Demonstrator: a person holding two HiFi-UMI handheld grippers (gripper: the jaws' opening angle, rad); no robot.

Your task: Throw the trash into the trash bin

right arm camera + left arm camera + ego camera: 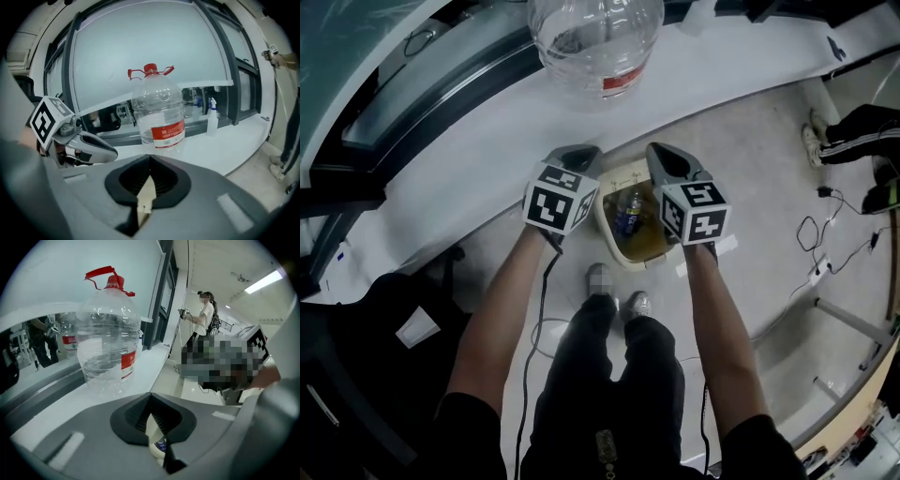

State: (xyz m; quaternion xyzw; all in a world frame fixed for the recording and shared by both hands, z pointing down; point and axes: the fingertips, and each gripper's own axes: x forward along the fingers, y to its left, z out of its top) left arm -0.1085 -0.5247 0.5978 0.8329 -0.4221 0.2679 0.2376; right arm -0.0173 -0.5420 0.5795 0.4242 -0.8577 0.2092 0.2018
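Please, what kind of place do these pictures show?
Probably an indoor workroom or lab hall: a long white ledge runs under large windows, loose cables lie on the floor, and a small trash bin stands beside the ledge.

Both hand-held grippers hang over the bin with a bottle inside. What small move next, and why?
Likely reach up to the large clear plastic jug with a red cap on the white ledge, opening both jaws: the left hand-held gripper and right hand-held gripper are shut and empty, and a small blue-labelled bottle already lies in the beige bin.
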